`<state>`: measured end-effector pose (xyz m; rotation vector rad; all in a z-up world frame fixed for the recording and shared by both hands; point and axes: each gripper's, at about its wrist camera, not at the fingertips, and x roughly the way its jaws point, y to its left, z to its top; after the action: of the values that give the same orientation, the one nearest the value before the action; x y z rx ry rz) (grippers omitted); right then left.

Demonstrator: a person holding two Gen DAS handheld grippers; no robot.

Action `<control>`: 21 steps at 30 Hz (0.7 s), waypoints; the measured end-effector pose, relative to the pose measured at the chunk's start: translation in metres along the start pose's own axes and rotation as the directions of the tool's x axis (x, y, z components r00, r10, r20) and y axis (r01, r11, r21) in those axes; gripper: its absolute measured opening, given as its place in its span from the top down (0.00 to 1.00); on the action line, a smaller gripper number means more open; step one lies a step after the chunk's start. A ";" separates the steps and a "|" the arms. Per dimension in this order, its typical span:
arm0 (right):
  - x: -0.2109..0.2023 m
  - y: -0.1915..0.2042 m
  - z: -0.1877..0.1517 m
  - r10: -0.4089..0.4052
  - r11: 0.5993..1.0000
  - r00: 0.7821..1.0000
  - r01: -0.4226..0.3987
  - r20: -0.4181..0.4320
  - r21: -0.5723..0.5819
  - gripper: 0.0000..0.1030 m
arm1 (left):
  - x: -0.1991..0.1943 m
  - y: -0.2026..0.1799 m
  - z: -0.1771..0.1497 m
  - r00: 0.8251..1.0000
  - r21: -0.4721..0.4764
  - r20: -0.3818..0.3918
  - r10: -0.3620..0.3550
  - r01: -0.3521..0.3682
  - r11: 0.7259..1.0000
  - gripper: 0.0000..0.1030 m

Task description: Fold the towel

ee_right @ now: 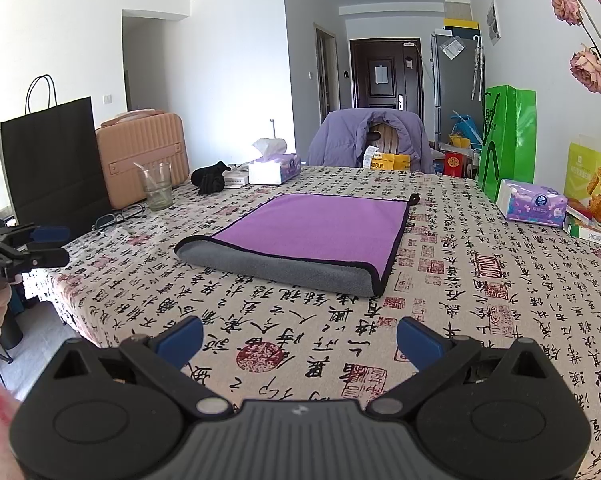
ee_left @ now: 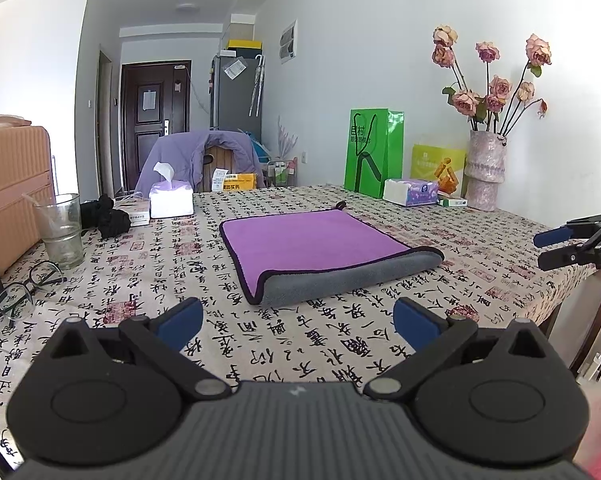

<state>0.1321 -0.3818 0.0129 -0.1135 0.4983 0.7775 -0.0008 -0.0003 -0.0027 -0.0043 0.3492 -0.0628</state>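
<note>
- We see the towel (ee_left: 316, 246) lying folded once, purple face up, its grey fold towards us, in the middle of the worktop (ee_left: 340, 344) with its script-printed cloth; nothing rests on it.
- Our left claw (ee_left: 298, 320) hangs above the near edge, spread wide and holding nothing; our right claw (ee_right: 299, 340) is likewise spread wide with nothing between its pads; both stand apart from the towel.
- To the left stand a drinking glass (ee_left: 60, 232), spectacles (ee_left: 24, 292), a black bundle (ee_left: 106, 216) and a tissue box (ee_left: 170, 198).
- To the right, by the wall, are a green bag (ee_left: 372, 152), a tissue pack (ee_left: 410, 191) and a vase of roses (ee_left: 485, 170); all sit well apart from the towel.
- A chair draped with a purple jacket (ee_right: 366, 136) stands at the far end.
</note>
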 end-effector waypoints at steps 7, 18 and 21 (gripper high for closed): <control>0.002 0.000 0.000 0.005 1.000 1.000 -0.005 0.005 0.000 0.00 | 0.006 0.001 0.000 1.000 -0.003 -0.005 -0.006 0.006 1.000 0.00; 0.018 -0.016 0.009 0.007 1.000 1.000 -0.007 0.019 0.017 0.00 | 0.026 0.011 0.002 1.000 -0.037 -0.015 -0.013 0.013 0.999 0.00; 0.026 -0.022 0.011 0.008 1.000 1.000 -0.009 0.017 0.028 0.00 | 0.034 0.016 0.004 1.000 -0.054 -0.019 -0.007 0.006 0.999 0.00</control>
<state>0.1671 -0.3775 0.0085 -0.0792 0.4939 0.7791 0.0329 0.0138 -0.0107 -0.0583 0.3703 -0.0602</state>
